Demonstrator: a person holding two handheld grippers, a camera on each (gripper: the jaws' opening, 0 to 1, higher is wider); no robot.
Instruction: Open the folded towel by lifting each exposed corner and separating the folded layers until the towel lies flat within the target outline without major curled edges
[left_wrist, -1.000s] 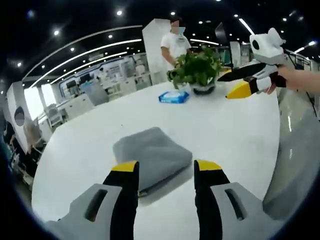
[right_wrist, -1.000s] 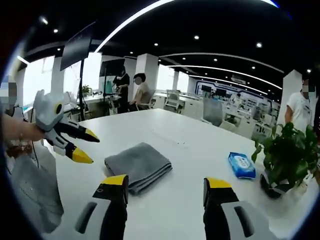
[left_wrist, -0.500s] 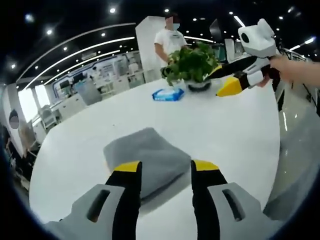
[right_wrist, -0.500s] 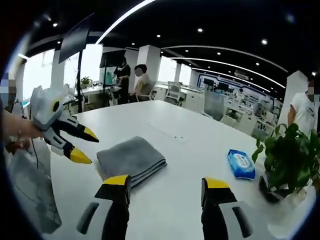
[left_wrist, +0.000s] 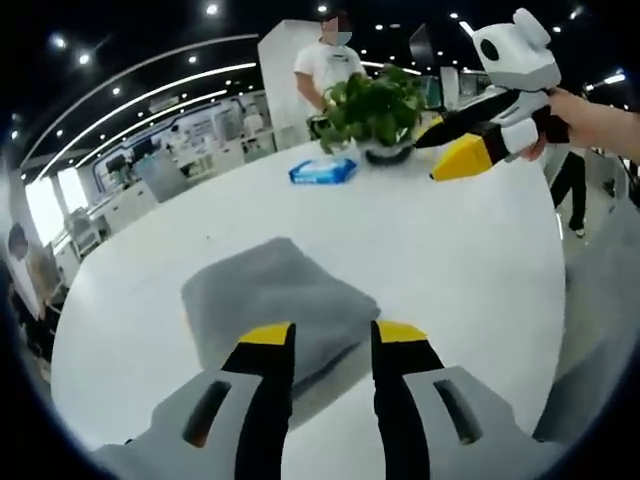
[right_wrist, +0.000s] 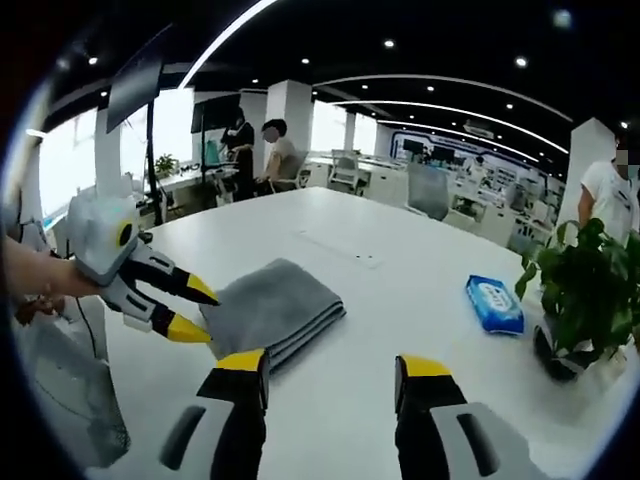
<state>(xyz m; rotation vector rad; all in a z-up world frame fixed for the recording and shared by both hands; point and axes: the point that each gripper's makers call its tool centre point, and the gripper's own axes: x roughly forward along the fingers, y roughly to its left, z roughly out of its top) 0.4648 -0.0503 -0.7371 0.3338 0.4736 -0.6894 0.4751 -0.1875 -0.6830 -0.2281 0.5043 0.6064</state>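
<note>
Our left claw (left_wrist: 330, 335) stands parted and holds nothing, its yellow tips poised at the near edge of the folded grey towel (left_wrist: 268, 300) on the white counter (left_wrist: 470, 250). Our right claw (right_wrist: 328, 365) is likewise open and empty, above bare counter just beside the towel. A blue packet (right_wrist: 495, 304) and a potted plant (right_wrist: 580, 300) sit well apart from it.
</note>
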